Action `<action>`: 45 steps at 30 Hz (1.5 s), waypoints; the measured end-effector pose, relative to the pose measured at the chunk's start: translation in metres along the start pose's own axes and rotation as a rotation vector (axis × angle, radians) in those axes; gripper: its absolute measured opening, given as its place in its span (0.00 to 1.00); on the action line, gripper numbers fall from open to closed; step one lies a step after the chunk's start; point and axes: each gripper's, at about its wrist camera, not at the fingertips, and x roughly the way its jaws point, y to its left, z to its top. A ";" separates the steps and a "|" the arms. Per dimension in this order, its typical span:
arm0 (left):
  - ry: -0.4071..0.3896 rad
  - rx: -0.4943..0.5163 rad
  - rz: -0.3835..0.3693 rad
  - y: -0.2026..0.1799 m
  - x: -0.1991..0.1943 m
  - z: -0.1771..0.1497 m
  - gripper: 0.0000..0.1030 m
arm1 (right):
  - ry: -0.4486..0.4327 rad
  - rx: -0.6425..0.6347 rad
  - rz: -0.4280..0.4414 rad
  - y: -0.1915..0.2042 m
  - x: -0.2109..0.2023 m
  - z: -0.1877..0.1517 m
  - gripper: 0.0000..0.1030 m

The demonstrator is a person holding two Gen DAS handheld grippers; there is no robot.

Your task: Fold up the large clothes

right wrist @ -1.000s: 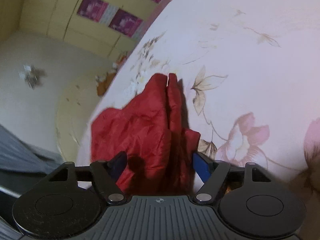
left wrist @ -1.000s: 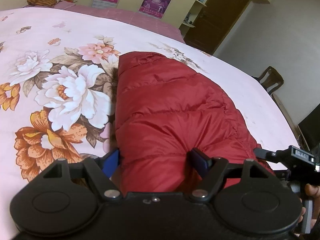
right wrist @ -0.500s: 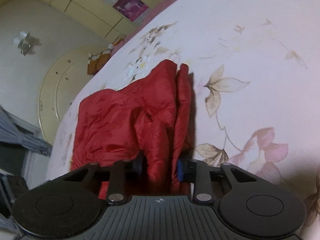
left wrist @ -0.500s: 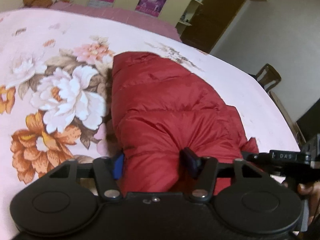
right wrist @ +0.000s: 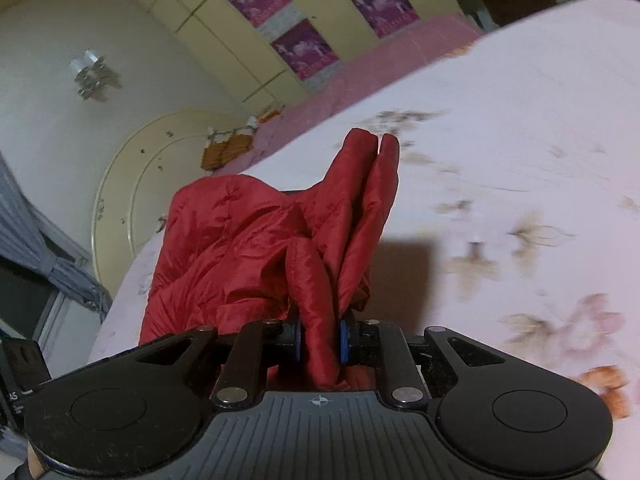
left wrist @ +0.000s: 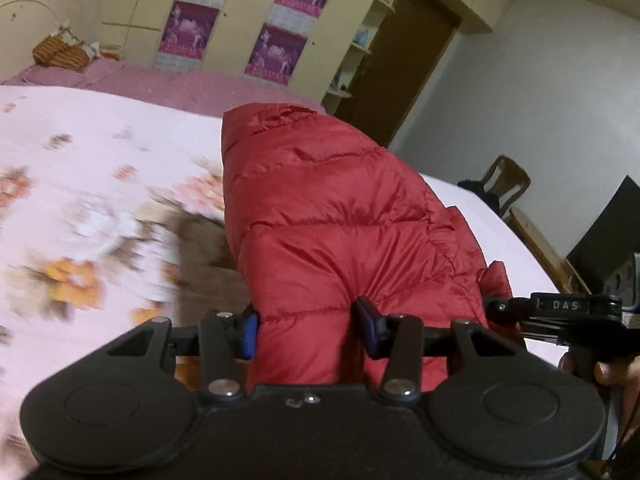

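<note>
A red quilted puffer jacket (left wrist: 332, 216) is lifted off the floral bedsheet (left wrist: 100, 208). My left gripper (left wrist: 308, 326) is shut on a thick bunch of its near edge, blue pads pressing the padding. My right gripper (right wrist: 320, 340) is shut on a narrow fold of the same jacket (right wrist: 240, 240), which hangs up and away from it. The right gripper also shows at the right edge of the left wrist view (left wrist: 560, 312), held by a hand.
The bed's pink floral sheet (right wrist: 520, 160) spreads under both grippers. A wardrobe with purple posters (left wrist: 276, 52) and a brown door (left wrist: 404, 56) stand beyond the bed. A wooden chair (left wrist: 504, 184) and a dark screen (left wrist: 612, 232) are at the right.
Both grippers closed on the jacket's edge and rose, lifting the jacket off the bed. The views tilted up toward the wardrobe wall.
</note>
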 end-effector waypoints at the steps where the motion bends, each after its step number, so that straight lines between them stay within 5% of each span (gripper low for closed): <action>1: -0.005 -0.007 0.003 0.013 -0.010 0.001 0.44 | 0.001 -0.010 0.004 0.016 0.007 -0.004 0.16; 9: -0.001 -0.065 0.054 0.131 -0.087 0.003 0.44 | 0.063 -0.056 0.040 0.128 0.092 -0.043 0.16; 16: 0.041 -0.126 0.048 0.199 -0.091 0.009 0.44 | 0.067 -0.048 0.019 0.174 0.150 -0.068 0.16; 21: 0.066 -0.117 0.035 0.211 -0.069 0.012 0.44 | 0.054 -0.072 -0.044 0.180 0.167 -0.068 0.16; 26: 0.090 -0.142 0.033 0.225 -0.051 0.001 0.48 | 0.087 -0.010 -0.103 0.144 0.191 -0.071 0.16; 31: 0.083 -0.122 0.057 0.234 -0.058 -0.005 0.75 | 0.086 0.045 -0.077 0.125 0.189 -0.077 0.16; 35: 0.066 -0.146 0.030 0.255 -0.076 -0.009 0.71 | 0.064 0.034 -0.097 0.121 0.170 -0.077 0.28; 38: 0.013 -0.135 0.035 0.260 -0.096 -0.004 0.56 | 0.021 0.002 -0.156 0.122 0.148 -0.073 0.28; 40: -0.039 -0.094 0.033 0.258 -0.103 0.009 0.56 | -0.045 -0.030 -0.166 0.132 0.133 -0.063 0.26; 41: -0.050 -0.083 0.021 0.255 -0.100 0.019 0.56 | -0.073 -0.062 -0.152 0.143 0.130 -0.055 0.15; 45: -0.022 0.017 -0.035 0.228 -0.058 0.060 0.52 | -0.062 -0.198 -0.088 0.193 0.160 -0.032 0.12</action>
